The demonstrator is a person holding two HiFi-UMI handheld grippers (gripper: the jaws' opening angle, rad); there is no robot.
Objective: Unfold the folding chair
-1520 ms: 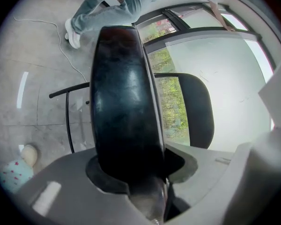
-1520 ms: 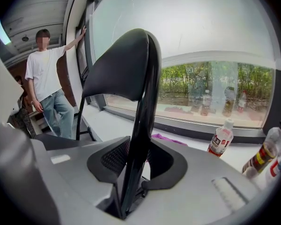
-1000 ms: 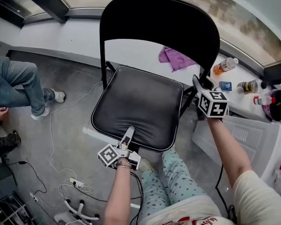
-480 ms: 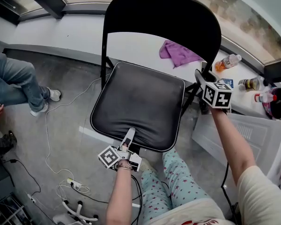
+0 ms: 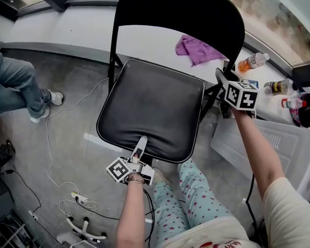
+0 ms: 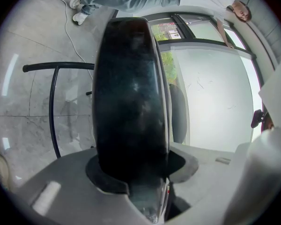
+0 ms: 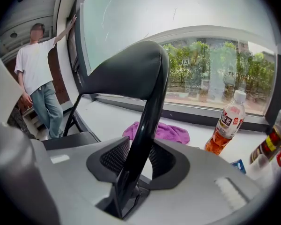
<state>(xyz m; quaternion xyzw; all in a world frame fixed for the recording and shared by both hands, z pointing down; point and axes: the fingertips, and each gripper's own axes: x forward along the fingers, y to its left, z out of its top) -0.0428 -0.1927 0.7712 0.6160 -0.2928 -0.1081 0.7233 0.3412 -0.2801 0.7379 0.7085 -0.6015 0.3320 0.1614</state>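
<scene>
Windowsill (image 5: 144, 40) behind chair (image 5: 150, 110), purple cloth (image 5: 196, 49), bottles (image 5: 252, 62), floor cables (image 5: 78, 198)

1 folding chair (image 5: 152, 107), 2 tools (image 5: 141, 142) (image 5: 220, 78), 1 purple cloth (image 5: 195, 49), 3 bottles (image 5: 253, 62) (image 5: 275, 87) (image 5: 289, 103)

Glossy black vinyl seat (image 5: 150, 107), smooth painted metal frame (image 5: 112, 61), soft purple cloth (image 5: 196, 49)

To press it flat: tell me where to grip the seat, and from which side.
Take the seat at mid front edge, from the front, one jaw above, one below, as the left gripper does: the pad is thin and nearly level there.
</scene>
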